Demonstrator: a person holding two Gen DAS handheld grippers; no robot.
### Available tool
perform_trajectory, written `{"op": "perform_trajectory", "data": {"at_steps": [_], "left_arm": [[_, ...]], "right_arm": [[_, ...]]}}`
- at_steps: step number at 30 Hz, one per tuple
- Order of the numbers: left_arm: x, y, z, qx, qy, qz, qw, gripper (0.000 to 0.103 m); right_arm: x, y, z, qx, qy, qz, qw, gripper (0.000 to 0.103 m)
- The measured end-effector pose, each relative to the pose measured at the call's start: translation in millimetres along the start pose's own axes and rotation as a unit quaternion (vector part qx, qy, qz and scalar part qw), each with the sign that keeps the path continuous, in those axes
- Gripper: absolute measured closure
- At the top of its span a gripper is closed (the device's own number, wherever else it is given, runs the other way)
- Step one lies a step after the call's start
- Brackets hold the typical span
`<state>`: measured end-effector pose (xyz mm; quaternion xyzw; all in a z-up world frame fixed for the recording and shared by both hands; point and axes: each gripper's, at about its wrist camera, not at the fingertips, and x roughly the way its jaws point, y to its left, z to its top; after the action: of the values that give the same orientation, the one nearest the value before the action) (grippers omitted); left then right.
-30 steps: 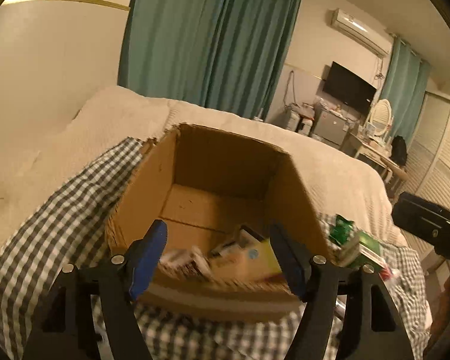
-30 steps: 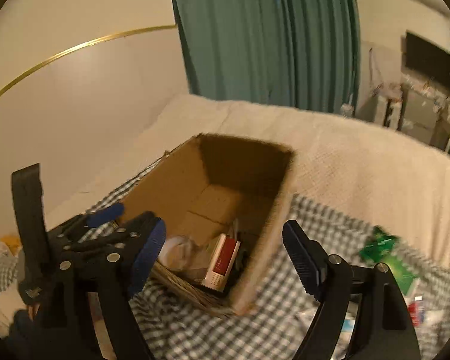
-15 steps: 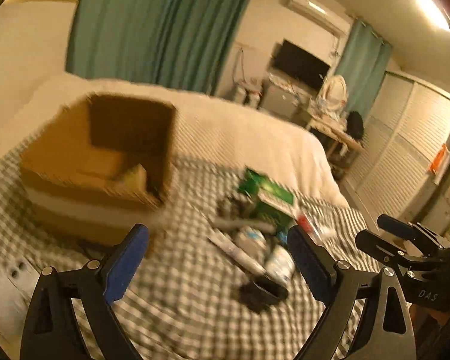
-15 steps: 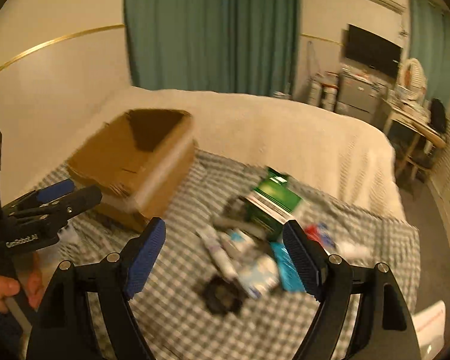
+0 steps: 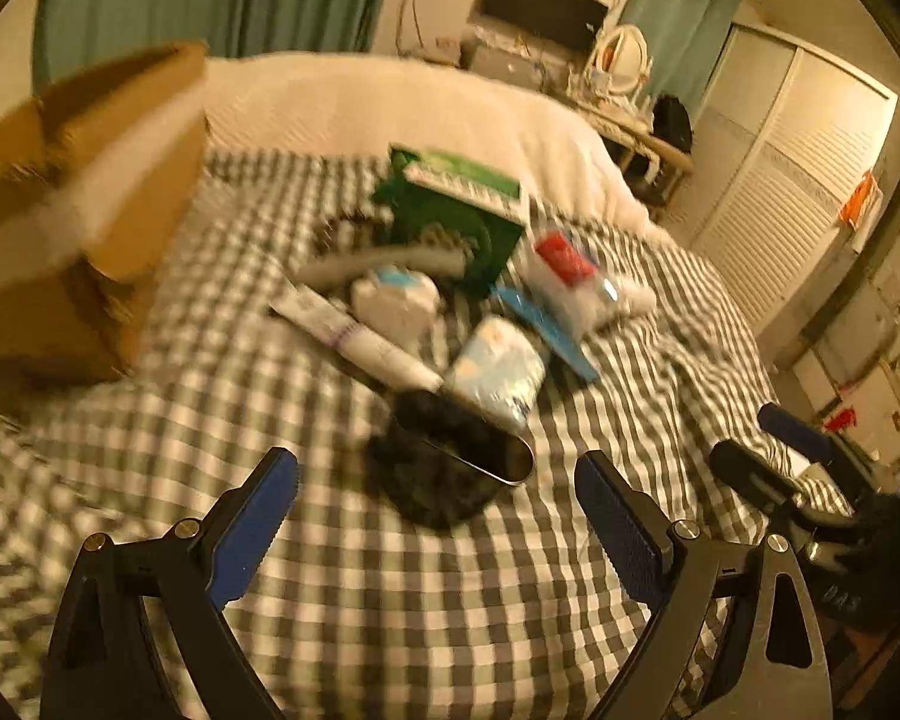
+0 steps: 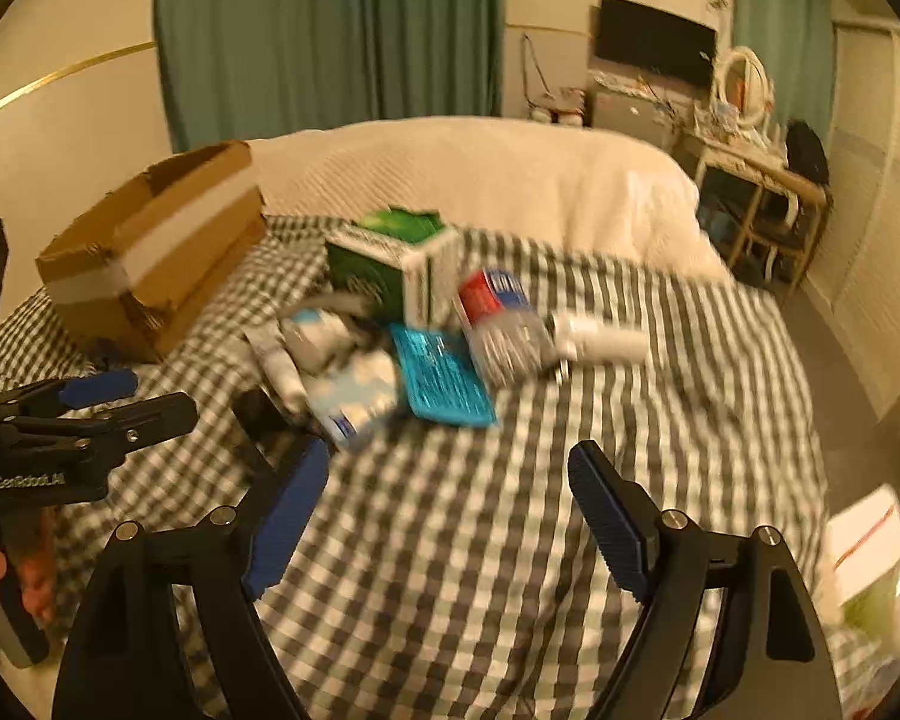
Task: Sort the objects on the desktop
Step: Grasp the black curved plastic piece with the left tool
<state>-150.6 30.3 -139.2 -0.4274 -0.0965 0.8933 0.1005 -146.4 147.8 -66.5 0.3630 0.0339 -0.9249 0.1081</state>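
Observation:
A pile of small items lies on the checked cloth (image 5: 450,600): a green box (image 5: 456,204), a white tube (image 5: 354,342), a tissue pack (image 5: 498,372), a teal flat pack (image 6: 444,372), a red-topped packet (image 6: 498,312) and a black case (image 5: 450,468). My left gripper (image 5: 438,522) is open with nothing in it, just short of the black case. My right gripper (image 6: 450,519) is open too, over bare cloth in front of the teal pack. Each gripper appears in the other's view: the right gripper (image 5: 762,450) and the left gripper (image 6: 144,399). Both views are blurred.
A cardboard box (image 6: 156,252) with its top open stands at the left of the pile. A cream blanket (image 6: 480,174) covers the far part of the bed. The bed's edge drops away at the right, with a white box (image 6: 864,540) beyond it.
Both grippers have swung away from the cardboard box, rightward and down toward the pile. The box now sits at the left. The left jaws stand wider than a second ago.

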Motion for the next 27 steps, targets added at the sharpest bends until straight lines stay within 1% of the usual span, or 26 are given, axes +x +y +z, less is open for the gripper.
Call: {"op": "perform_trajectory", "data": {"at_steps": [3,9,10,13,18,22,24,25,27], "left_arm": [[21.9,-8.0,-1.3,0.006,0.014,0.005,0.9999,0.007],[57.6,-14.8,-2.3,0.023,0.031,0.018,0.9991,0.007],[61.1,-15.3,-3.7,0.029,0.031,0.018,0.999,0.009],[65.4,-15.8,-6.6,0.046,0.033,0.017,0.9983,0.026],[62.6,-11.5,-4.9,0.047,0.03,0.002,0.9984,0.026],[50.7,-6.1,-2.0,0.042,0.02,-0.001,0.9989,0.028],[41.7,-2.5,0.2,0.04,0.013,-0.004,0.9991,0.035],[37.4,-1.0,1.5,0.039,0.009,-0.005,0.9992,0.043],[28.9,1.8,4.3,0.043,0.005,-0.005,0.999,0.044]], "right_arm": [[10.2,-9.2,-13.9,0.012,0.005,0.003,1.0,0.021],[24.5,-20.8,-20.4,0.031,0.01,0.015,0.999,0.021],[27.0,-22.2,-21.1,0.034,0.014,0.015,0.999,0.021],[35.5,-26.3,-24.7,0.043,0.025,0.017,0.999,0.021],[43.7,-25.4,-26.9,0.044,0.039,0.013,0.998,0.021],[41.4,-21.2,-26.7,0.033,0.038,0.006,0.999,0.021],[38.7,-18.7,-26.3,0.028,0.036,0.002,0.999,0.021],[36.8,-17.4,-25.8,0.026,0.035,0.001,0.999,0.021],[32.2,-14.4,-23.4,0.02,0.032,0.003,0.999,0.021]]}}
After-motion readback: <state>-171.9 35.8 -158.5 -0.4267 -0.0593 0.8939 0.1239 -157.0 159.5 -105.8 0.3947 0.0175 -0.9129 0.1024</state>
